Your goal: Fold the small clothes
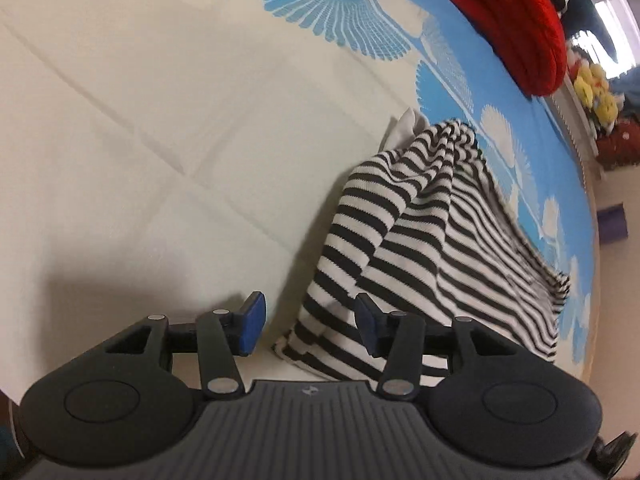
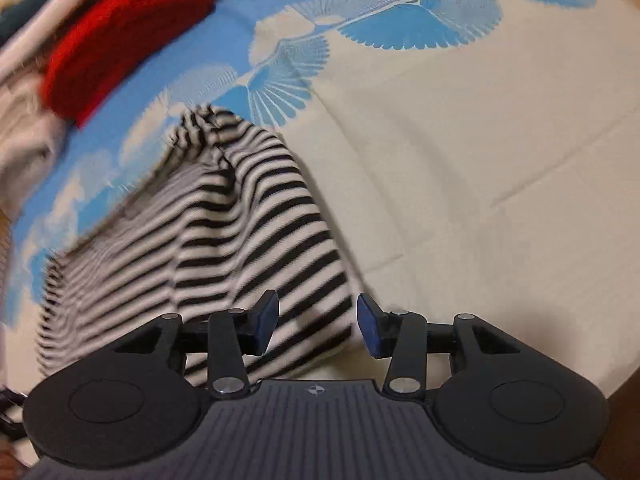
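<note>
A black-and-white striped garment (image 1: 432, 240) lies crumpled in a ridge on the cream and blue cloth; it also shows in the right wrist view (image 2: 224, 232). My left gripper (image 1: 308, 326) is open and empty, low at the garment's near corner, which lies between its blue pads (image 1: 252, 322). My right gripper (image 2: 316, 326) is open and empty at the garment's near edge, with striped fabric between its blue pads (image 2: 266, 322). The right wrist view is motion-blurred.
The cream cloth with a blue fan pattern (image 1: 140, 128) covers the surface, also seen in the right wrist view (image 2: 460, 152). A red knitted item (image 1: 516, 12) lies at the far edge, and in the right wrist view (image 2: 120, 40). Yellow soft toys (image 1: 596, 88) sit beyond.
</note>
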`<state>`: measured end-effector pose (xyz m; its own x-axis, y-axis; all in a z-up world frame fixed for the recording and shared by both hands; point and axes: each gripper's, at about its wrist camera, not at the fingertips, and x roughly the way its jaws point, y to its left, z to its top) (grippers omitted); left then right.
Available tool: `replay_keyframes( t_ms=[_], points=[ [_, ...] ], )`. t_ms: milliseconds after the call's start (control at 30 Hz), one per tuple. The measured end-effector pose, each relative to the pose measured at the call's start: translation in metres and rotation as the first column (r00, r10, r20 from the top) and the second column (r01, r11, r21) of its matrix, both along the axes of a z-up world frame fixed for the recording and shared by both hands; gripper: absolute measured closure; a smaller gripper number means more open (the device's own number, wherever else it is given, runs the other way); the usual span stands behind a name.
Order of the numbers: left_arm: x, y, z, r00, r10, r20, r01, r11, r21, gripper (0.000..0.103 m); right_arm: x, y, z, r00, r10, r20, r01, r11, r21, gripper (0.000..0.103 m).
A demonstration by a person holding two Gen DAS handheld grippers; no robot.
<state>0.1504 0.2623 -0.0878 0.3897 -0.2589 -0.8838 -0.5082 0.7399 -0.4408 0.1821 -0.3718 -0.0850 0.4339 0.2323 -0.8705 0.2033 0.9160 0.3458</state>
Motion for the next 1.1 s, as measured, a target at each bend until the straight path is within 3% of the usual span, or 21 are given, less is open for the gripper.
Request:
replay_keyframes(
  t_ms=[100, 200, 233, 267, 300, 333, 367, 400, 467, 533, 600, 667, 733, 767, 800, 833, 867, 967, 1067, 1100],
  points=[
    [0.004, -0.004, -0.006, 0.999, -0.027, -0.018, 0.026, 1.000, -0.014, 0.050, 0.001, 0.005, -0.006, 1.000, 0.020, -0.013, -0.021, 0.999, -0.047, 0.057],
    [0.009, -0.007, -0.008, 0.997, -0.073, -0.013, 0.074, 0.997, 0.021, 0.052, 0.004, 0.003, -0.015, 0.999, 0.001, -0.043, -0.003, 0.999, -0.048, 0.057],
    [0.009, -0.010, -0.010, 0.995, -0.095, -0.009, 0.096, 0.995, 0.034, 0.058, 0.004, 0.003, -0.019, 0.999, -0.001, -0.049, -0.001, 0.999, -0.049, 0.057],
    [0.010, -0.011, -0.009, 0.993, -0.120, -0.003, 0.120, 0.992, 0.047, 0.091, 0.004, 0.004, -0.021, 0.999, 0.004, -0.054, -0.006, 0.999, -0.052, 0.057],
    [0.009, -0.011, -0.008, 0.990, -0.139, 0.000, 0.138, 0.988, 0.069, 0.102, 0.005, 0.005, -0.024, 0.998, 0.012, -0.055, -0.015, 0.998, -0.061, 0.066],
    [0.006, -0.007, -0.003, 0.991, -0.134, 0.014, 0.132, 0.984, 0.121, 0.102, 0.006, 0.007, -0.025, 0.998, 0.021, -0.054, -0.025, 0.997, -0.071, 0.087],
    [0.003, -0.003, 0.005, 0.993, -0.117, 0.034, 0.109, 0.978, 0.179, 0.103, 0.006, 0.007, -0.025, 0.999, 0.022, -0.046, -0.026, 0.997, -0.077, 0.100],
    [0.000, 0.003, 0.012, 0.993, -0.102, 0.061, 0.087, 0.973, 0.215, 0.103, 0.005, 0.003, -0.022, 1.000, 0.005, -0.027, -0.007, 0.998, -0.068, 0.103],
    [-0.007, 0.011, 0.014, 0.994, -0.080, 0.078, 0.065, 0.982, 0.180, 0.103, 0.002, -0.012, -0.015, 0.997, -0.072, 0.012, 0.072, 0.997, -0.008, 0.103],
    [-0.008, 0.006, 0.010, 0.990, -0.133, 0.042, 0.124, 0.977, 0.172, 0.102, -0.003, -0.025, -0.012, 0.992, -0.123, 0.013, 0.123, 0.992, 0.026, 0.103],
    [-0.006, -0.001, 0.008, 0.983, -0.184, 0.007, 0.180, 0.967, 0.182, 0.101, -0.004, -0.027, -0.016, 0.992, -0.127, -0.015, 0.127, 0.992, 0.005, 0.103],
    [-0.006, 0.004, 0.008, 0.989, -0.144, 0.011, 0.140, 0.976, 0.169, 0.099, -0.004, -0.022, -0.019, 0.993, -0.116, -0.031, 0.115, 0.993, -0.029, 0.103],
    [-0.009, 0.012, 0.010, 0.996, -0.075, 0.040, 0.070, 0.991, 0.112, 0.083, -0.003, -0.017, -0.018, 0.994, -0.104, -0.022, 0.103, 0.994, -0.045, 0.103],
    [-0.011, 0.016, 0.010, 0.998, -0.039, 0.046, 0.035, 0.996, 0.080, 0.058, -0.002, -0.015, -0.018, 0.995, -0.100, -0.021, 0.099, 0.994, -0.050, 0.103],
    [-0.011, 0.018, 0.009, 0.999, -0.012, 0.045, 0.010, 0.998, 0.058, 0.041, -0.002, -0.013, -0.017, 0.995, -0.102, -0.018, 0.100, 0.993, -0.064, 0.101],
    [-0.011, 0.019, 0.008, 0.999, 0.006, 0.042, -0.008, 0.999, 0.044, 0.037, -0.002, -0.011, -0.017, 0.994, -0.104, -0.018, 0.102, 0.992, -0.073, 0.099],
    [-0.009, 0.018, 0.006, 0.999, 0.012, 0.037, -0.014, 0.999, 0.032, 0.035, -0.001, -0.011, -0.018, 0.994, -0.103, -0.025, 0.101, 0.992, -0.069, 0.099],
    [-0.001, 0.016, -0.002, 1.000, 0.017, 0.009, -0.017, 1.000, 0.003, 0.035, 0.002, -0.009, -0.023, 0.994, -0.094, -0.046, 0.093, 0.995, -0.033, 0.066],
    [0.005, 0.012, -0.012, 1.000, 0.010, -0.019, -0.010, 1.000, -0.003, 0.037, 0.005, -0.002, -0.027, 0.996, -0.063, -0.057, 0.061, 0.997, -0.038, 0.063],
    [0.008, 0.009, -0.015, 1.000, -0.005, -0.027, 0.005, 1.000, 0.005, 0.044, 0.006, 0.001, -0.030, 0.996, -0.056, -0.064, 0.054, 0.998, -0.035, 0.063]
  ],
)
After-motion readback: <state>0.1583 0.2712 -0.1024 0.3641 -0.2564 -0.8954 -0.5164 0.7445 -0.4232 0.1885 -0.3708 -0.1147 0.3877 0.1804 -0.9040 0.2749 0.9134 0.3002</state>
